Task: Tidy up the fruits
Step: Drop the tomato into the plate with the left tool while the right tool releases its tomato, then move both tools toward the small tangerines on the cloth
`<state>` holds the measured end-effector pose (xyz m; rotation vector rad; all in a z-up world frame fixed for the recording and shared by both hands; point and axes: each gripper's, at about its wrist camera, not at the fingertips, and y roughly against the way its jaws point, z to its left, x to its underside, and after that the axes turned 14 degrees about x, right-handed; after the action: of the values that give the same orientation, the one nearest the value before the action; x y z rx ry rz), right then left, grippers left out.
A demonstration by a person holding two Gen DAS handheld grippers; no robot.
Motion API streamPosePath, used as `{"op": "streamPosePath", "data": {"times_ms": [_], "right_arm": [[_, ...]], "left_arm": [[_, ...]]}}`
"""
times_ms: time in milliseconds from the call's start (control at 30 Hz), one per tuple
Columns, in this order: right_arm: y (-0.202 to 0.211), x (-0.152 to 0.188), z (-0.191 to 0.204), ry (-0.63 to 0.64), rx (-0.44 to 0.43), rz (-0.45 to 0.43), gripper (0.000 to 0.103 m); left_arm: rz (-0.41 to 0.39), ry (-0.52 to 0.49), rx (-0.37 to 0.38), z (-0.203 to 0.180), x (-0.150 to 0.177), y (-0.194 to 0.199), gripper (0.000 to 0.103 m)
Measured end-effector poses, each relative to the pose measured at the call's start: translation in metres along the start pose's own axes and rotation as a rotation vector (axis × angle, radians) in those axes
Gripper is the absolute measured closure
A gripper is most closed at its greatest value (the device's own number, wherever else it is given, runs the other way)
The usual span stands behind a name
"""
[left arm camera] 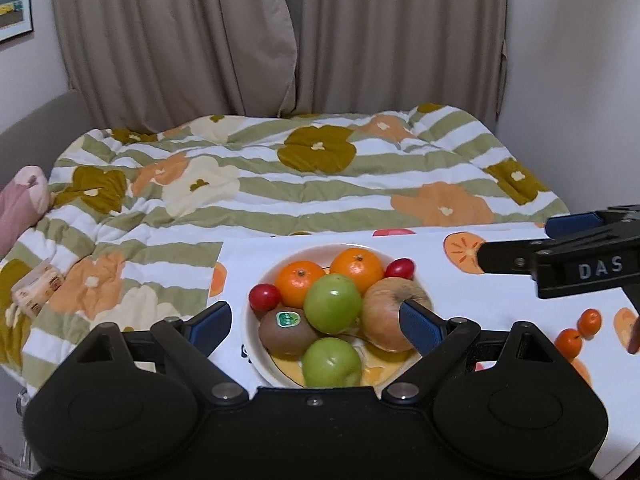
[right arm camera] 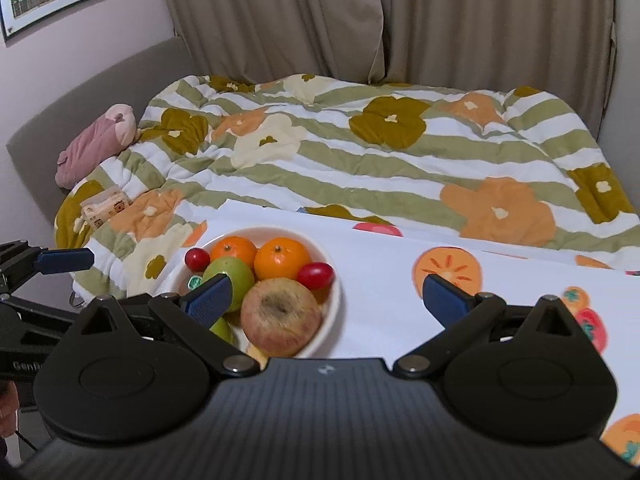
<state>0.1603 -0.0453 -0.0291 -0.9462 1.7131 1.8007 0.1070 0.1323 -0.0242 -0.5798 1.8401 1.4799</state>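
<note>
In the bowl (left arm camera: 316, 249), all piled close: two oranges (left arm camera: 357, 266), two green apples (left arm camera: 332, 304), a kiwi (left arm camera: 286, 332), a big red-yellow apple (left arm camera: 386, 314) and two little red fruits (left arm camera: 265, 296). Bowl on the counter (left arm camera: 480, 304), near its left end, with the bed (left arm camera: 280, 184) just behind.

Straight ahead of the left hand-held gripper (left arm camera: 316, 326) and a bit below it. Wide apart, those two fingers, with nothing held, and the bowl right in the gap. Big apple just beside the right-side finger (left arm camera: 418, 326), maybe touching; hard to tell. Kiwi closer to the left-side finger, lying sideways, long way across the gap. Everything else round, so no long way to fuss over.

For the right hand-held gripper (right arm camera: 328, 298), not so neat. Also spread wide and holding nothing. Bowl ahead but off to its left, mostly past the left-side finger (right arm camera: 210, 298), with only bare cloth in the middle of the gap.

So, most likely, a job for the left one: nearer, and lined up already. Just a short push forward and down to reach the kiwi or a green apple. Tight pile, though, so easy to bump a neighbor.

Out to the right on the cloth, two tiny oranges (left arm camera: 580, 332). Real or just printed, hard to say.
</note>
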Motion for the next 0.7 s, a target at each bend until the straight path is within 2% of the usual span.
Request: {"op": "streamPosePath", "data": {"times_ms": [300, 533, 700], "right_arm": [[0.039, 0.027, -0.065, 0.017, 0.027, -0.011, 0.0], [0.051, 0.054, -0.123, -0.012, 0.04, -0.004, 0.0], [0.054, 0.072, -0.159, -0.032, 0.074, 0.008, 0.0]], "left_arm": [[-0.038, -0.005, -0.011, -0.063, 0.005, 0.014, 0.01], [-0.056, -0.021, -0.011, -0.117, 0.014, 0.01, 0.01], [-0.06, -0.04, 0.023, -0.155, 0.023, 0.0, 0.01]]}}
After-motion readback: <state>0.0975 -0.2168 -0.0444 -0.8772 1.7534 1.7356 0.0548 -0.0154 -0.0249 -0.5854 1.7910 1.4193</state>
